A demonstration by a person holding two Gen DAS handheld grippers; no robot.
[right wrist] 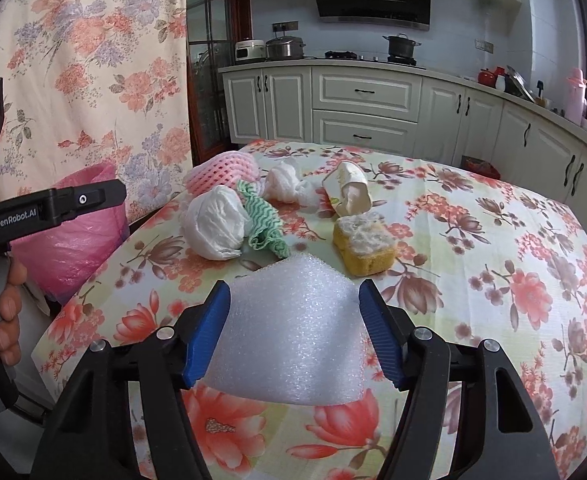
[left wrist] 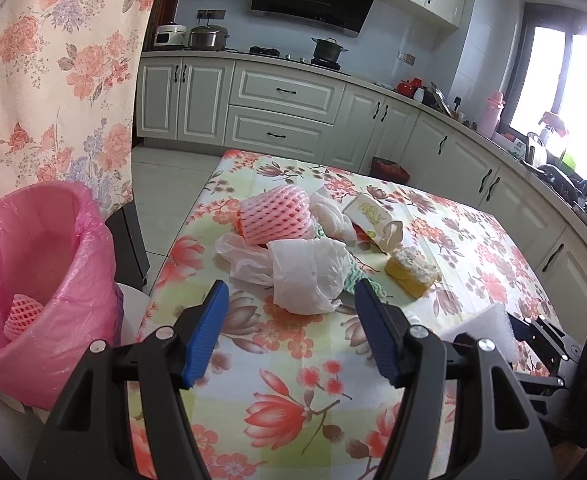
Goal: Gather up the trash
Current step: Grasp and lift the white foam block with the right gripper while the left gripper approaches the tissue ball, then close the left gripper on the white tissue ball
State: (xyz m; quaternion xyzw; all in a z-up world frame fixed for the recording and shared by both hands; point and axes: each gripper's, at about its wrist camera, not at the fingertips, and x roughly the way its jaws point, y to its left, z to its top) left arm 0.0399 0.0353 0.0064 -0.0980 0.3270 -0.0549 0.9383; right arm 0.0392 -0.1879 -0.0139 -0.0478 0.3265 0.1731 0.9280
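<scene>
My right gripper [right wrist: 291, 292] is shut on a white foam sheet [right wrist: 293, 332], which fills the gap between both blue pads above the floral table [right wrist: 493, 260]. My left gripper [left wrist: 291, 292] is open and holds nothing; it points at a crumpled white plastic bag [left wrist: 305, 276] just ahead. Behind that bag lie a pink foam net [left wrist: 275, 216], a tissue wad [left wrist: 333, 216], a green wavy cloth [right wrist: 263, 220], a small carton [right wrist: 347, 192] and a yellow sponge [right wrist: 363, 246]. A bin with a pink liner [left wrist: 53, 240] stands left of the table, with another pink net [left wrist: 23, 312] inside.
A floral curtain [left wrist: 53, 80] hangs behind the bin. White kitchen cabinets [left wrist: 285, 112] line the far wall and the right side. A small red bin [left wrist: 389, 170] stands on the floor beyond the table. A hand [right wrist: 9, 308] grips the left tool's handle at the left edge.
</scene>
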